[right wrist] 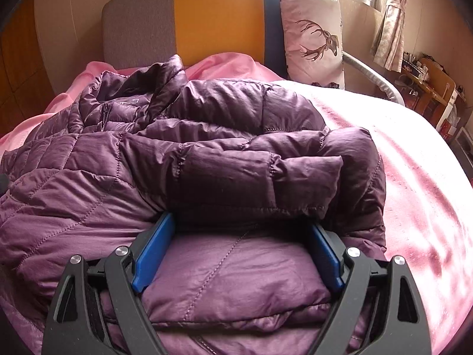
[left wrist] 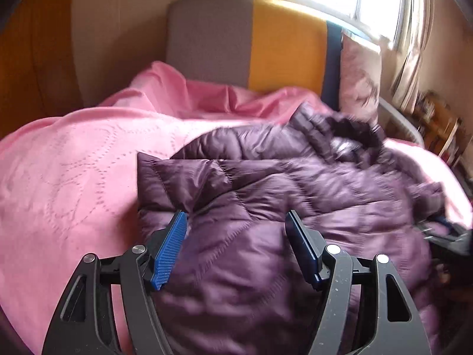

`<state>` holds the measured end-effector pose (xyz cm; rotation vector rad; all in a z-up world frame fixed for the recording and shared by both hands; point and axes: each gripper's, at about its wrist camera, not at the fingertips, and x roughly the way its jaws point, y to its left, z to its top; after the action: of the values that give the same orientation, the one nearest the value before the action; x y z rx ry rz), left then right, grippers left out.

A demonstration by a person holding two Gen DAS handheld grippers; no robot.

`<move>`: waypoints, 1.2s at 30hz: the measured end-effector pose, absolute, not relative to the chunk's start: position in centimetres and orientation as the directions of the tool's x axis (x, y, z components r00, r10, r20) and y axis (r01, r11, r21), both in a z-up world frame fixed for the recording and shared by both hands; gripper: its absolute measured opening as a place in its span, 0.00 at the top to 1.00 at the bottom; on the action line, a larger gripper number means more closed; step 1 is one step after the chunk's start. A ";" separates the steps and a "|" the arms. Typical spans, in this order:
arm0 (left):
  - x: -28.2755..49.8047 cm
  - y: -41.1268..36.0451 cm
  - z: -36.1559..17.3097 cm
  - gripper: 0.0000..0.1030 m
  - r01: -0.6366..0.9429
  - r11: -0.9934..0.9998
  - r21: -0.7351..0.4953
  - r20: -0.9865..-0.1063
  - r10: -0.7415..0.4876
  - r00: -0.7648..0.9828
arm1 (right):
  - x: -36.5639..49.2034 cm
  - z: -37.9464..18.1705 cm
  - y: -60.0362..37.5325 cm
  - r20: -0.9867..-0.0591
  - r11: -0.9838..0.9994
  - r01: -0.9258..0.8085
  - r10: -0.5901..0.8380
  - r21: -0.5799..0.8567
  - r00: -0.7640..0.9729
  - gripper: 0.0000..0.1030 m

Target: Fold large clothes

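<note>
With the purple puffy jacket (right wrist: 189,153) lying on the pink bed cover (right wrist: 414,162), both the left gripper (left wrist: 236,233) and the right gripper (right wrist: 239,236) stand wide open and hold nothing, so the slippery folded sleeve (right wrist: 260,183) may spring back open.

Jacket (right wrist: 189,153) lies on the bedspread (right wrist: 414,153), mid-bed, collar toward the headboard (right wrist: 189,14). One sleeve (right wrist: 260,183) folded across its body. Pillow (right wrist: 313,35) propped against headboard at bed's right corner. Desk (right wrist: 428,85) beyond right edge.
</note>
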<state>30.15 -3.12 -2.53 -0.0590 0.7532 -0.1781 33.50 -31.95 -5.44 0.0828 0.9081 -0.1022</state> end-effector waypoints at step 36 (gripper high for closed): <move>10.7 -0.2 -1.2 0.12 0.139 0.988 -0.066 -0.696 -0.146 0.703 | 15.9 -1.3 -30.0 -0.840 0.989 0.038 0.101 0.143 0.533 0.02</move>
<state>10.65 -0.19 -1.22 -0.0092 0.7751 -0.1583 15.91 -29.97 -1.32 0.1509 1.0096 0.0377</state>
